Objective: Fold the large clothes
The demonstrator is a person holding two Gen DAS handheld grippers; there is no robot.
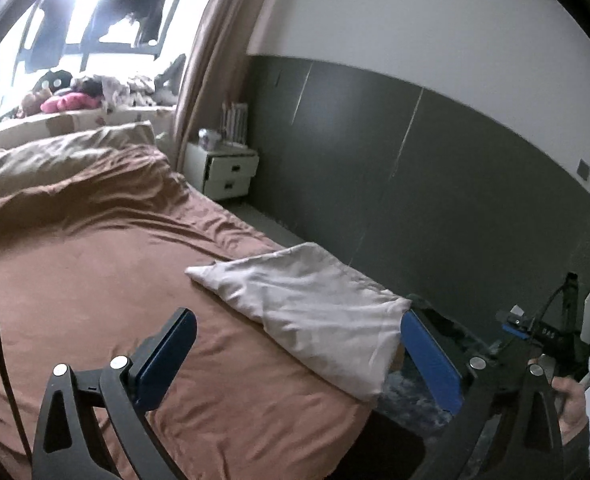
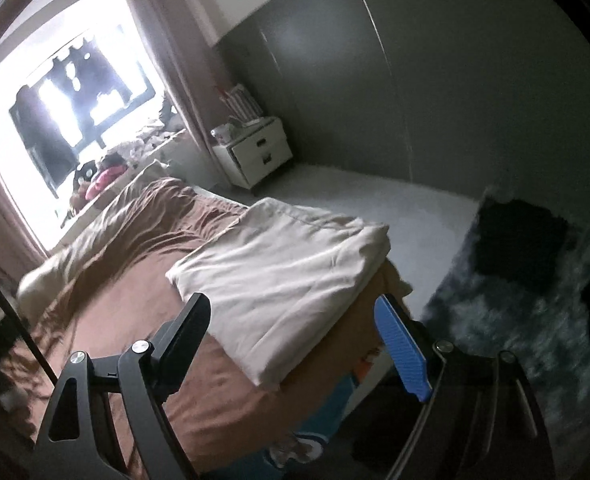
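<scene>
A folded garment lies on the bed at its near right corner, reaching the bed's edge at centre frame. A bunched duvet sits on the bed behind it toward the upper left, below the window. A nightstand stands against the wall above centre, and a rug lies on the floor at right.
</scene>
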